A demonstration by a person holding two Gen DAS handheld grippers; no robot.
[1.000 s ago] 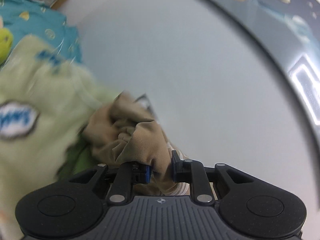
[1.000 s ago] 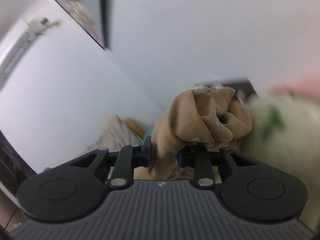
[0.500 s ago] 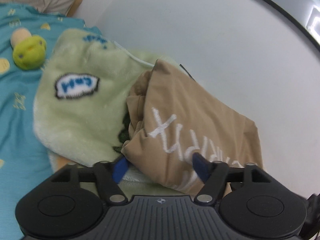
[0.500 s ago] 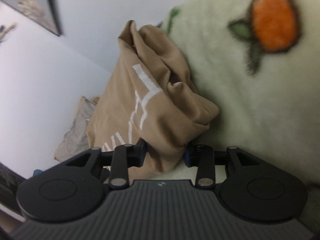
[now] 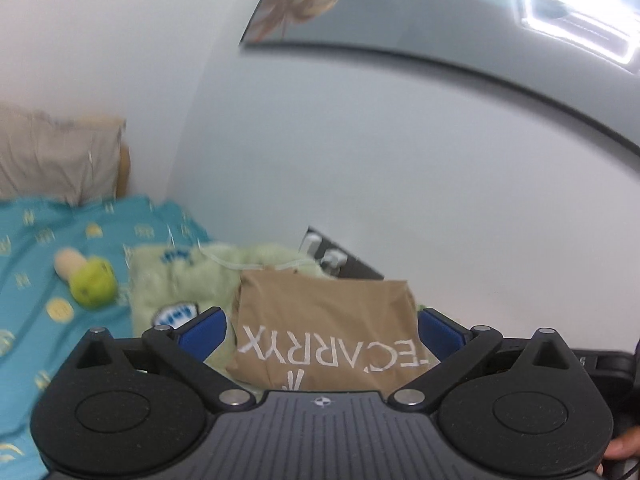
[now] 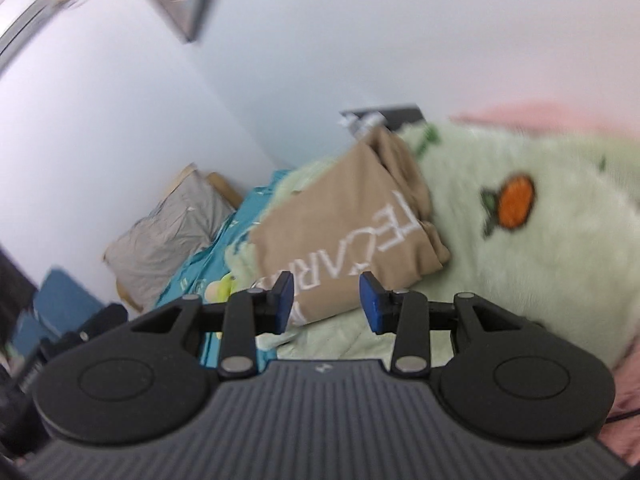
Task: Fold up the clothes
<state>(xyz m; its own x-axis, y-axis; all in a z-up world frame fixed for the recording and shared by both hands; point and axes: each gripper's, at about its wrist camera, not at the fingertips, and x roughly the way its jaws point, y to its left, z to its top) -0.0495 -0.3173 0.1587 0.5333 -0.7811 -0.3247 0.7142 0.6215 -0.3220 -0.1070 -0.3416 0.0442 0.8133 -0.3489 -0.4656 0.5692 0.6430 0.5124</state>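
Now the folded tan shirt (image 5: 324, 320), gripped earlier, is released ahead of both just-opened jaws, left gripper (image 5: 322, 326) and right gripper (image 6: 326, 302) spread

We count one folded tan shirt (image 5: 328, 320), one fluffy green blanket (image 6: 520, 248), one blue sheet (image 5: 36, 280), one grey pillow (image 6: 168, 236), one little green toy (image 5: 93, 280) and one framed picture (image 5: 460, 12).

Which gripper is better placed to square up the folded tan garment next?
Left, probably: the left gripper faces the tan garment squarely with jaws wide. The right gripper sees it obliquely.
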